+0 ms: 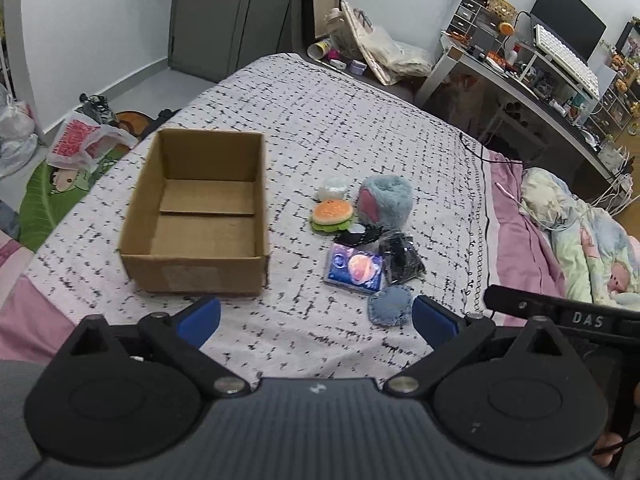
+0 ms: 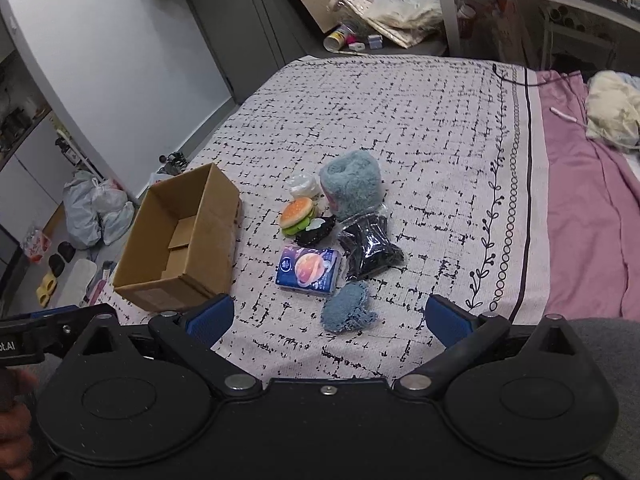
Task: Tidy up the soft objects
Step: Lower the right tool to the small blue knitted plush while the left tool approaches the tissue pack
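An empty cardboard box (image 1: pixel 200 216) (image 2: pixel 180 244) sits on the bed's left side. To its right lies a cluster: a fluffy blue plush (image 1: pixel 386 200) (image 2: pixel 352 184), a burger toy (image 1: pixel 332 216) (image 2: pixel 297 215), a white soft lump (image 1: pixel 332 188) (image 2: pixel 304 186), a blue tissue pack (image 1: pixel 354 266) (image 2: pixel 308 270), a clear bag of black items (image 1: pixel 400 258) (image 2: pixel 370 250), a small black fabric piece (image 2: pixel 318 230) and a blue knitted pad (image 1: pixel 390 306) (image 2: pixel 347 308). My left gripper (image 1: pixel 316 320) is open, just short of the box and pad. My right gripper (image 2: pixel 330 320) is open, the pad lying between its fingers' line.
The bed has a checked cover (image 1: pixel 320 120) (image 2: pixel 400 120) with a pink sheet (image 2: pixel 580 200) and bunched bedding (image 1: pixel 580 220) to the right. A cluttered desk (image 1: pixel 540 68) stands beyond. Bags (image 2: pixel 96 208) and slippers lie on the floor at the left. The other gripper's handle (image 1: pixel 560 312) shows at the right.
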Tool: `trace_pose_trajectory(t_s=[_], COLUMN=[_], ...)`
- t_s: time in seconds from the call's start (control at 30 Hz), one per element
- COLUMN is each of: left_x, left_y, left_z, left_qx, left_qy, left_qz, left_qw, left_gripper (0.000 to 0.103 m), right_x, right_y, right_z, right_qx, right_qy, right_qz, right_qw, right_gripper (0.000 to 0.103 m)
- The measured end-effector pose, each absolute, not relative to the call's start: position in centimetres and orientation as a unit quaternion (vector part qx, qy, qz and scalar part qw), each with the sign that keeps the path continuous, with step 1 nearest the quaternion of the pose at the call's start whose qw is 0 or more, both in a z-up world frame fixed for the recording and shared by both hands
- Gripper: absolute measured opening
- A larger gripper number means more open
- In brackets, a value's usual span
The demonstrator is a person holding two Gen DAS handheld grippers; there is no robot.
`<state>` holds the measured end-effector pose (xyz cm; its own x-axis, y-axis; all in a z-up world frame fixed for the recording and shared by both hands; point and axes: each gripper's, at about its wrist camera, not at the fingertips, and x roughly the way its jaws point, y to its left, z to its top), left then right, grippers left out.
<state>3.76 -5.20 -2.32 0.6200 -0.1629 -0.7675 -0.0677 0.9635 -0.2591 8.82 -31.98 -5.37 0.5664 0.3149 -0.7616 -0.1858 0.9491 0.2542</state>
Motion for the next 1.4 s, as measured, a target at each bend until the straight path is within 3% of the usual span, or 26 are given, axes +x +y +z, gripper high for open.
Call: trace_pose_trajectory(t_s=[0.33, 0.63, 0.73, 0.83, 0.97, 1.4], left_x=[6.5, 9.3, 10.6, 12.0, 13.9, 17.7], left_y=[-5.9, -6.8, -7.3, -7.6, -8.0, -9.3], left_z=[-4.8, -7.5, -8.6, -9.5, -11.0, -15.8], left_qx=[-0.16, -0.199, -0.203, -0.208, -0.216, -0.234], left_qy=[0.46, 0.48, 0.491, 0.501, 0.515, 0.563], left_qz=[-0.023, -0.035, -0.036, -0.035, -0.037, -0.023], left_qw=[0.873, 0.854, 0.846, 0.839, 0.829, 0.792], left_gripper=[0.098, 0.083, 0.077, 0.076, 0.076, 0.075], right_x=[10.6, 12.8, 13.7, 14.5, 15.6, 18.3], right_y=[-32.8, -32.3, -32.4, -32.0, -31.9, -31.9], right_z=[-7.7, -10.7, -11.7, -12.8, -14.2, -17.5], right_qx=[0.097, 0.114, 0.125, 0.134, 0.147, 0.172], right_qy=[0.467, 0.52, 0.535, 0.547, 0.562, 0.586], right_qz=[0.131, 0.141, 0.136, 0.14, 0.13, 0.105], right_qw=[0.869, 0.835, 0.824, 0.814, 0.803, 0.785], right_gripper=[0.097, 0.076, 0.074, 0.074, 0.065, 0.06])
